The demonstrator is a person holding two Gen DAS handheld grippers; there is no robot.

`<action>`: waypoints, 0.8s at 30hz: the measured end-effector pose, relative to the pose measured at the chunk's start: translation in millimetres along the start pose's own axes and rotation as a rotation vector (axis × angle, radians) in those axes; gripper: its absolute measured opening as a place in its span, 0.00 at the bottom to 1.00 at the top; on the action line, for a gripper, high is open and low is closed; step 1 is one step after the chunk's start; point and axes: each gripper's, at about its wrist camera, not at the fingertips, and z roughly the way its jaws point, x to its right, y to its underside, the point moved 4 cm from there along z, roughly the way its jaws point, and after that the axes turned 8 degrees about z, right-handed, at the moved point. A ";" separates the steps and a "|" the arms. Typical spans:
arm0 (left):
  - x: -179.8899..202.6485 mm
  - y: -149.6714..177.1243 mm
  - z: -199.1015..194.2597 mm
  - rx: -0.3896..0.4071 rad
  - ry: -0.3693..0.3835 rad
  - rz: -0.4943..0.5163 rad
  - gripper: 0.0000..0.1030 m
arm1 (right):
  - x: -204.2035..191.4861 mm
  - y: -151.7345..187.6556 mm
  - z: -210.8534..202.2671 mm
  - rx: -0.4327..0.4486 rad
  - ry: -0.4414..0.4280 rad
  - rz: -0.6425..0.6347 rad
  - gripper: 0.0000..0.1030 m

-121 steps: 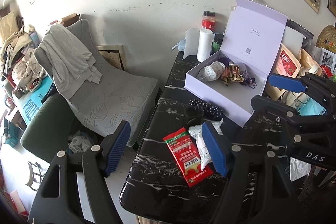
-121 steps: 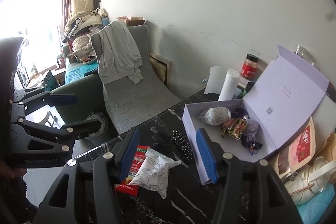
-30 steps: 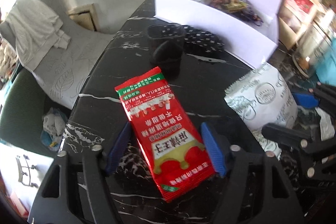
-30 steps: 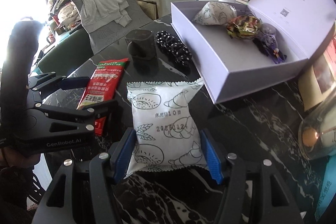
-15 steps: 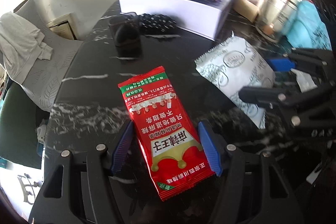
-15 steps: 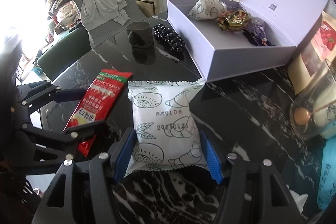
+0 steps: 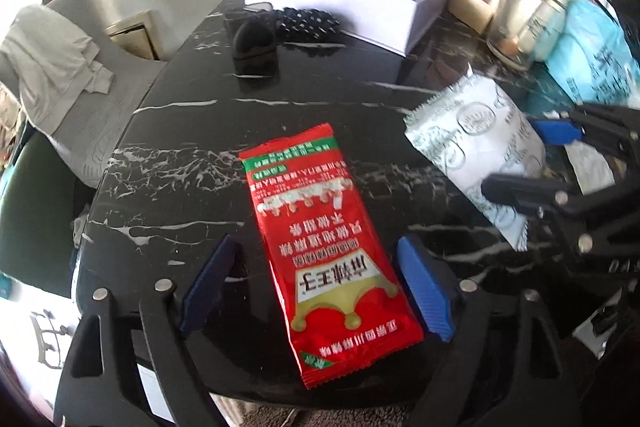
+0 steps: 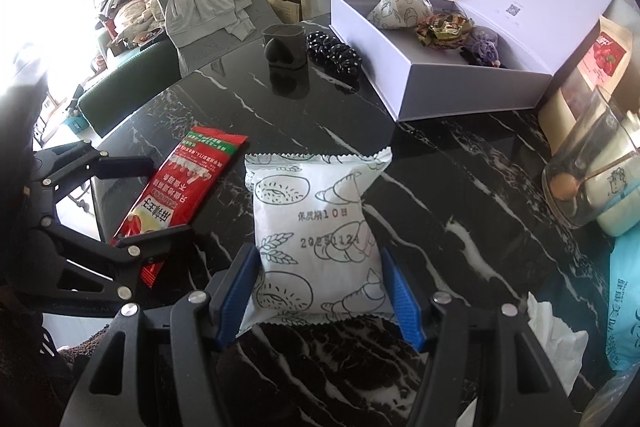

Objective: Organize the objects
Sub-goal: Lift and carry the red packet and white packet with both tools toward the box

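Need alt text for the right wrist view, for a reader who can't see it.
The right gripper clasps a white pastry packet lying on a black marble table. To its left a red packet lies between the left gripper's open jaws; an open white box sits behind.

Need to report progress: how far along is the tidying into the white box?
Done: a few snacks already lie in the white box. In hand: the right gripper clamps the white packet; the left gripper, jaws just opened, straddles the red packet. Left: both packets, black items.
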 end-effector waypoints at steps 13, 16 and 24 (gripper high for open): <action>3.6 -2.3 3.5 0.041 -0.029 -0.039 0.88 | 5.2 3.3 15.4 0.003 -0.024 0.032 0.70; 3.4 -2.1 3.3 0.052 -0.033 -0.039 0.88 | 4.7 3.6 15.0 0.015 -0.024 0.029 0.70; 12.4 -2.5 -4.0 0.075 -0.015 0.002 0.56 | -2.6 4.9 18.8 0.030 0.028 -0.004 0.71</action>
